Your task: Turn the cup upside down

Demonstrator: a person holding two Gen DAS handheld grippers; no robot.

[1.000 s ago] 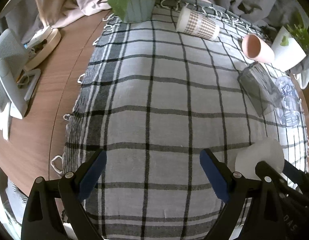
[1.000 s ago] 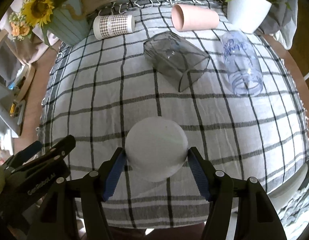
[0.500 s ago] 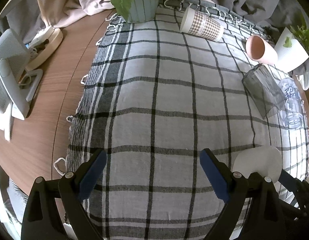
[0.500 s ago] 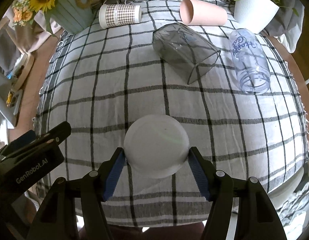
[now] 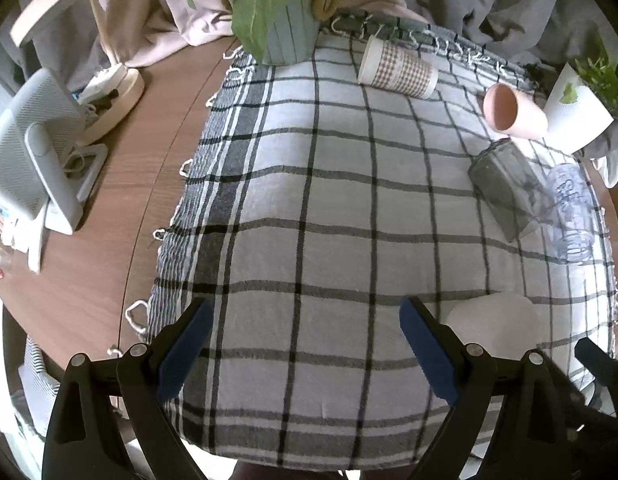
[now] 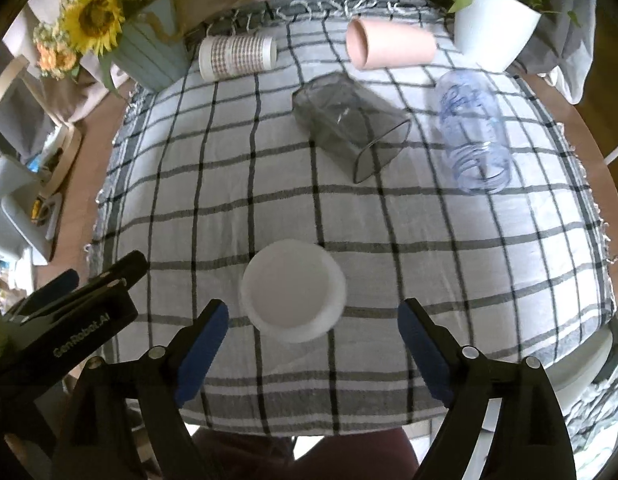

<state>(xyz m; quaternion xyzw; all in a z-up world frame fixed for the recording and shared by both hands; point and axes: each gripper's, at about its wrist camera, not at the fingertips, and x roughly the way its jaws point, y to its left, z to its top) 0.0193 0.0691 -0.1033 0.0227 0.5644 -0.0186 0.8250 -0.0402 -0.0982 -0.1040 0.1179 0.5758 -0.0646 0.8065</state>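
A white cup [image 6: 293, 290] stands upside down on the checked cloth [image 6: 389, 220], its flat base facing up. My right gripper [image 6: 313, 342] is open, with the jaws wide apart just behind the cup and not touching it. The cup also shows in the left wrist view [image 5: 493, 320] at the lower right. My left gripper [image 5: 303, 344] is open and empty over the cloth's near edge, to the left of the cup. The left gripper's body shows in the right wrist view at the lower left.
Lying on their sides at the far end are a checked paper cup [image 6: 237, 58], a pink cup [image 6: 391, 50], a smoky glass [image 6: 349, 124] and a clear printed jar [image 6: 473, 136]. A sunflower pot [image 6: 149, 56] and a white plant pot [image 6: 493, 36] stand behind. A white device [image 5: 29, 160] stands on the wood table at left.
My right gripper has opened and let go of the white cup, which now stands free on the cloth. Both grippers have drawn back a little.
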